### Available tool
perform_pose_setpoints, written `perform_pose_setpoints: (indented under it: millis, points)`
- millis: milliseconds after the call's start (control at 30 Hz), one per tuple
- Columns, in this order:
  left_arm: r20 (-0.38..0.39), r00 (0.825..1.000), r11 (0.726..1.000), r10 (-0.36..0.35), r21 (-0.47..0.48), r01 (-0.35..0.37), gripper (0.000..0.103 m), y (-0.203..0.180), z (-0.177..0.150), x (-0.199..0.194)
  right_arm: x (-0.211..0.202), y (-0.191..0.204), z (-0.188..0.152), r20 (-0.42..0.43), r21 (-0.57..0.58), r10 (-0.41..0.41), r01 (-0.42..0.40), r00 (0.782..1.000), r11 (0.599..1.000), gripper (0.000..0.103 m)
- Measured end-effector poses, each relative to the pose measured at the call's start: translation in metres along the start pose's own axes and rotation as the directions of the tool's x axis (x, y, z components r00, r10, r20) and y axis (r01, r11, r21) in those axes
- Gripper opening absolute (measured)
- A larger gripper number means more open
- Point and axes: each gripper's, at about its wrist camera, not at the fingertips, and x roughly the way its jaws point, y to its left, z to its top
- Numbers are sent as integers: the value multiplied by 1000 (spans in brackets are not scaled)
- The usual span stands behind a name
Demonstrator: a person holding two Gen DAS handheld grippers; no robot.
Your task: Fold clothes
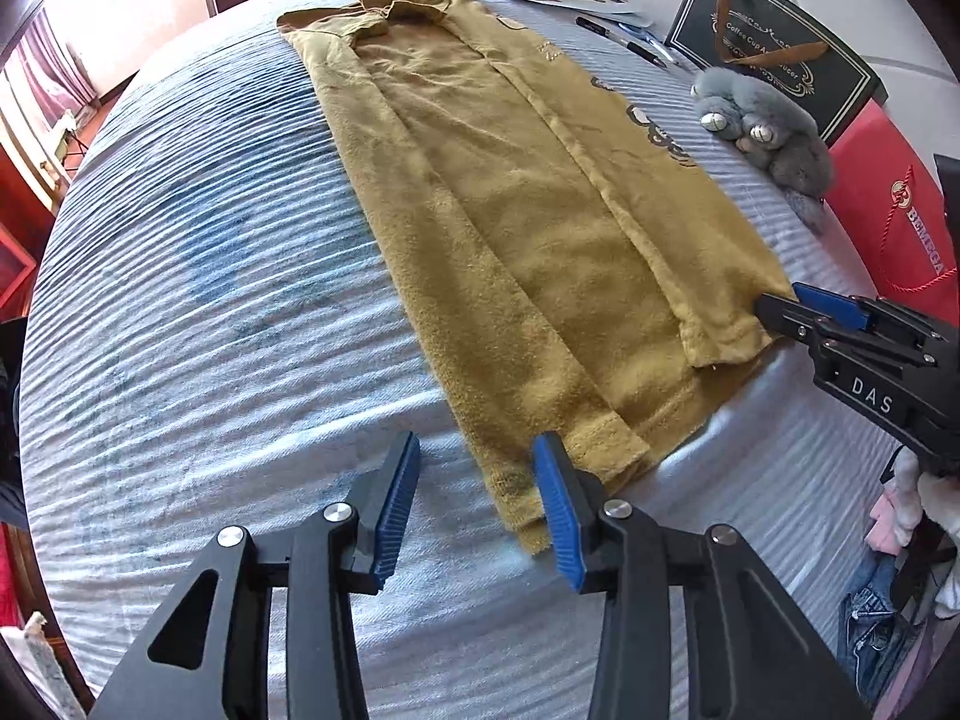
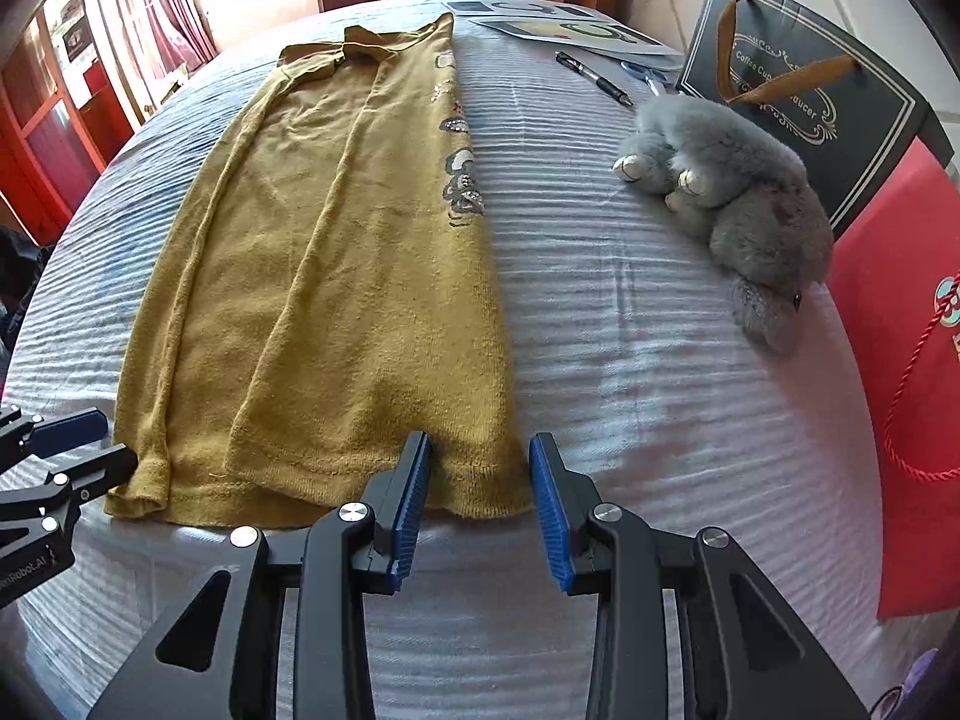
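Knitwear first, seen from my left wrist: one mustard polo shirt [image 1: 528, 228] lies flat on the striped bed [image 1: 198, 300], sides already folded in to a long narrow strip, collar at the far end, hem nearest me. It looks soft and limp, light, a little fuzzy, so I judge it will sag and drag rather than slide, and the folded layers could slip apart unless I pinch through all of them. My left gripper [image 1: 477, 504] hangs at the near left hem corner; its jaws stand partly apart, one pad touching the hem edge, nothing clamped. My right gripper [image 1: 780, 306] sits at the other hem corner, and from here I cannot tell whether it pinches cloth.

From my right wrist, the shirt [image 2: 336, 276] shows the same strip, print along its right edge. The right gripper [image 2: 480, 504] has jaws partly open astride the right hem corner, pads not pressing. The two hem corners look like the best holds.

Count: one shirt, two grippers, one grey plush toy [image 2: 732, 180], one dark gift bag [image 2: 798, 90], one red bag [image 2: 900, 360], one pen [image 2: 594, 79], one pair of scissors [image 2: 648, 75].
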Motion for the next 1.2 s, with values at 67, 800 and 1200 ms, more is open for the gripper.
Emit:
perform_pose_setpoints:
  millis: [67, 800, 1200]
  points:
    - [-1, 1000, 1000, -3, 8, 3, 39, -2, 0, 2, -2, -5, -1, 7, 24, 3, -4, 1000, 1000, 34]
    - [27, 997, 994, -66, 86, 63, 15, -1, 4, 3, 4, -12, 1, -84, 104, 85, -76, 993, 992, 36]
    - [0, 990, 985, -144, 99, 144, 4, 6, 7, 6, 2, -4, 2, -88, 111, 92, -82, 992, 990, 15]
